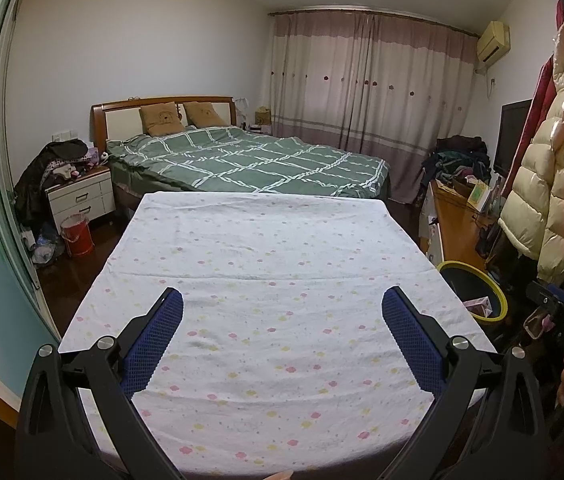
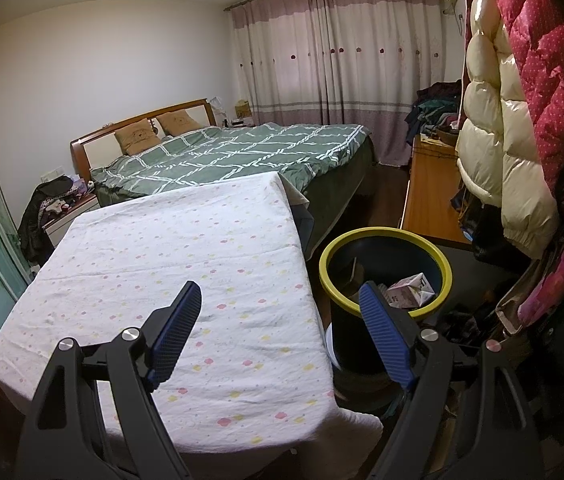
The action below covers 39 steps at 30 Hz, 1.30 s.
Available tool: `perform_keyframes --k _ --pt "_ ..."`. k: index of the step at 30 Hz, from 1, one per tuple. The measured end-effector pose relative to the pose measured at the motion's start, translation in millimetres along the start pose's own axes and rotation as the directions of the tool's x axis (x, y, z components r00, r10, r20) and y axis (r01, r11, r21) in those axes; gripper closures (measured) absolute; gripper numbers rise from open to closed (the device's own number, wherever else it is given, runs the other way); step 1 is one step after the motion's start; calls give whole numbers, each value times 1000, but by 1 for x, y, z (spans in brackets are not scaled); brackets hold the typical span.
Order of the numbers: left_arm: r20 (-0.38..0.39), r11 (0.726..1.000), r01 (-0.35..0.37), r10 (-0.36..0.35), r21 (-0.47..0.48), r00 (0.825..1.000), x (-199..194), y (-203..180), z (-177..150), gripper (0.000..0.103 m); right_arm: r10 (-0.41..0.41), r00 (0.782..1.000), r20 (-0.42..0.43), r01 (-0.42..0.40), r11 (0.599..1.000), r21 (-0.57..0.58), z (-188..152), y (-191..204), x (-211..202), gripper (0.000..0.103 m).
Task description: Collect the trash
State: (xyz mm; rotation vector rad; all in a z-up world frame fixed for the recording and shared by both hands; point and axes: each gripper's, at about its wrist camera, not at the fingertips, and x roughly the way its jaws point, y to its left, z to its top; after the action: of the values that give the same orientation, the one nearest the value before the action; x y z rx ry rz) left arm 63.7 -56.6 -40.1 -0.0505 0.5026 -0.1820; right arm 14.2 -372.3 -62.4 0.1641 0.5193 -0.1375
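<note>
Table cloth (image 1: 274,264) white w/ pink & yellow flower dots. Bedspread (image 1: 250,160) green, white grid. Bin (image 2: 385,272) dark, yellow rim; carton (image 2: 409,290) inside pink. Curtain (image 1: 369,80) pink/cream. Gripper pads (image 2: 176,332) blue.

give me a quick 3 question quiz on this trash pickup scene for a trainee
1. True or false: the right gripper is holding a piece of trash.
2. Where does the pink carton lie: A) on the flowered cloth, B) inside the yellow-rimmed bin, C) on the green bed?
3. What covers the table under the left gripper?

Key
1. False: its fingers stand open with nothing between them.
2. B
3. A white cloth with small flowers, with no trash showing on it.
</note>
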Motion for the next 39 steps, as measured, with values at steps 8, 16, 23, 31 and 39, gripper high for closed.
perform_keyframes --k 8,16,23,31,39 --pt "-16 1000 3 -3 -5 1000 8 4 -1 5 1 1000 -6 -1 1000 5 -1 -1 3 26" --pt "-29 1000 10 -10 1 1000 14 1 -5 5 2 1000 -12 -2 1000 9 -2 -1 6 26" --pt "-29 1000 7 -7 -2 1000 16 0 -5 5 10 1000 -15 -10 1000 12 -3 -1 9 26" --pt "-31 1000 11 -11 -4 999 18 -1 -5 5 16 1000 -23 -15 1000 12 -4 0 12 26" --pt "-21 1000 5 -6 -9 1000 17 -3 -4 5 15 1000 -23 -15 1000 17 -3 -1 12 26"
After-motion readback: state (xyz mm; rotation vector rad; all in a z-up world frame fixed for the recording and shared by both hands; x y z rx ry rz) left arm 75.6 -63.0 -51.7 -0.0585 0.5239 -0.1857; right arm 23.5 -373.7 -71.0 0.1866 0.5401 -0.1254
